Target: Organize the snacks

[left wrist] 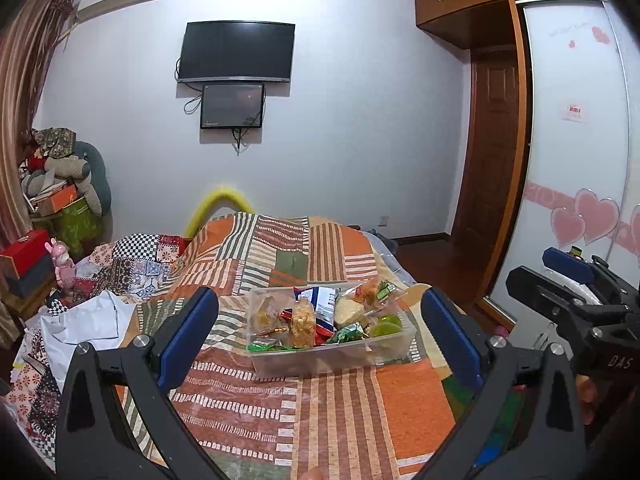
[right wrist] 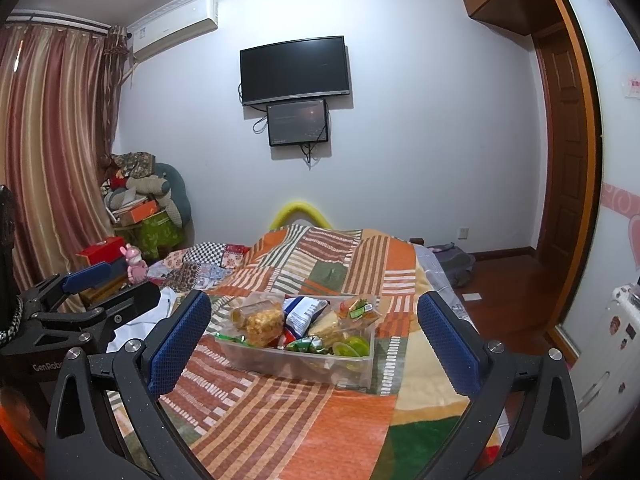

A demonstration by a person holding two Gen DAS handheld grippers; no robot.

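Note:
A clear plastic box [left wrist: 320,360] full of wrapped snacks sits on the patchwork bed cover [left wrist: 340,412]; it also shows in the right wrist view [right wrist: 304,364]. Inside are a blue-white bag [left wrist: 326,304], orange cracker packs [left wrist: 302,322], green wrapped sweets [left wrist: 348,334] and a green cup [left wrist: 386,326]. My left gripper [left wrist: 320,320] is open and empty, a little short of the box. My right gripper [right wrist: 314,326] is open and empty, also short of the box. Each gripper shows at the edge of the other's view.
A white cloth [left wrist: 86,320] and a patterned quilt [left wrist: 132,264] lie at the bed's left. A pink toy figure [left wrist: 64,266] and red box [left wrist: 24,252] stand on a side stand. A wardrobe [left wrist: 576,140] and wooden floor [right wrist: 512,300] are on the right.

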